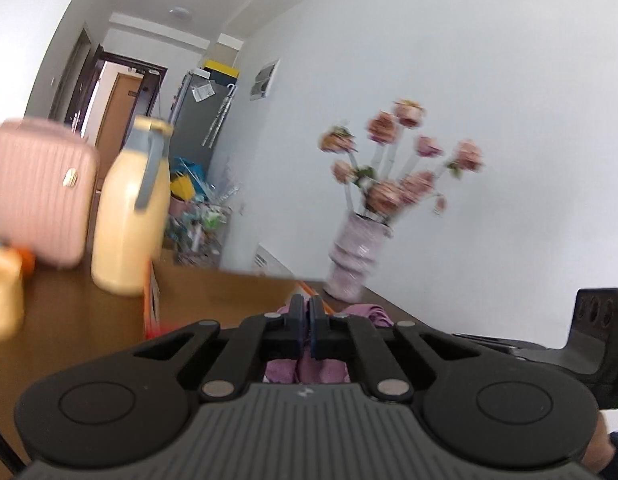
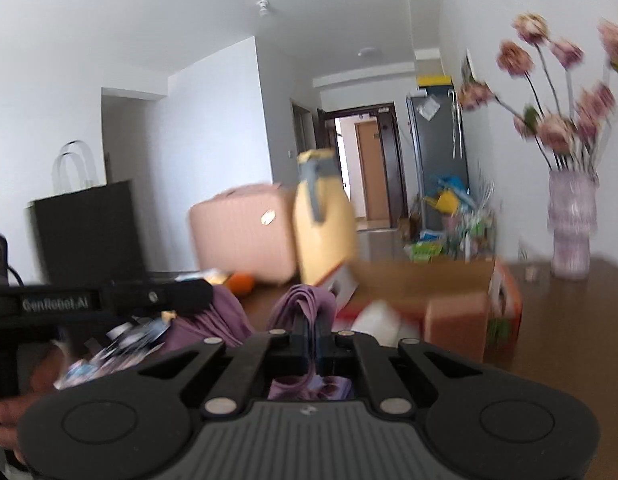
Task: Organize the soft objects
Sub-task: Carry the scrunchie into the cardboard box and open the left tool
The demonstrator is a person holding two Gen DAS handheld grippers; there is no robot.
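A purple cloth [image 2: 305,302] is held up over the brown table [image 2: 557,336] by both grippers. My right gripper [image 2: 309,322] is shut on a bunched fold of the cloth, which rises above its fingers and drapes left. My left gripper [image 1: 308,304] is shut on the same purple cloth [image 1: 369,314], which shows beside and below its fingers. In the right wrist view the left gripper's body [image 2: 109,300] sits at the left, over the cloth. An open cardboard box [image 2: 441,300] stands just behind the cloth.
A yellow bottle [image 1: 129,208] and a pink case [image 1: 37,192] stand at the back of the table. A pink vase of flowers [image 1: 355,256] stands by the wall. A black bag [image 2: 85,232] and an orange object [image 2: 241,283] are at the left.
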